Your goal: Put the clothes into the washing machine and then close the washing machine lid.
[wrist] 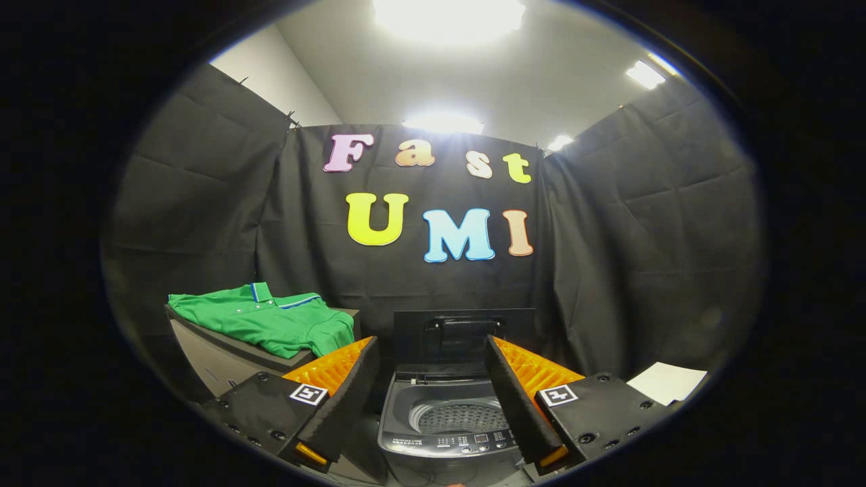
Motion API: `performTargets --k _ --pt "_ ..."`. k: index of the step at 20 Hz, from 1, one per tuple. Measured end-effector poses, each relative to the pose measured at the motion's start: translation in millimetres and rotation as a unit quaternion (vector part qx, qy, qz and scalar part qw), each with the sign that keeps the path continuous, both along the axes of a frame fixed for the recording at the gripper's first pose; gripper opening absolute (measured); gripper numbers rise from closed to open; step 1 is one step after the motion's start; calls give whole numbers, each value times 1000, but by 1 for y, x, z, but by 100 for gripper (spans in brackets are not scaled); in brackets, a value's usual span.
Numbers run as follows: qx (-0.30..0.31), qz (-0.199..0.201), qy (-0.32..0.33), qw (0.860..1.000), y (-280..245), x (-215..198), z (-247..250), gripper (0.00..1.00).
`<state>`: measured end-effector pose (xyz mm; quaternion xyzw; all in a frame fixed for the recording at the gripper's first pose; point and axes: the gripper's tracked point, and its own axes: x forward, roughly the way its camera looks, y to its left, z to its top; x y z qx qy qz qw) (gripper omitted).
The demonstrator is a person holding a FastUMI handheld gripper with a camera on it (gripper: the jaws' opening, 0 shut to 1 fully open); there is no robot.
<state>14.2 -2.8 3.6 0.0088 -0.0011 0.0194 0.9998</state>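
Note:
A green polo shirt (270,323) lies folded on a dark table (203,348) to the left, beyond my left finger. A small grey top-loading washing machine (450,426) stands straight ahead, seen between and beyond my fingers. Its dark lid (463,335) is raised upright at the back, and the perforated drum (462,418) shows with nothing visible in it. My gripper (429,352) is open, its fingers spread wide, holding nothing, above and short of the machine.
Black cloth walls close in the booth at the back and both sides. A white sheet of paper (666,382) lies to the right of my right finger. Bright ceiling lights shine overhead.

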Motion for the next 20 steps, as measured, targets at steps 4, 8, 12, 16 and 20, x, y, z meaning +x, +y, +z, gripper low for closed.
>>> performTargets --k 4,8,12,16,20 --pt "-8 15 -8 1000 14 12 16 97" --pt "5 26 2 1000 32 24 29 98" --pt "6 39 -8 999 52 37 52 97" --pt "-4 69 -6 998 83 50 67 98" --pt "-8 99 -1 995 119 61 78 97"
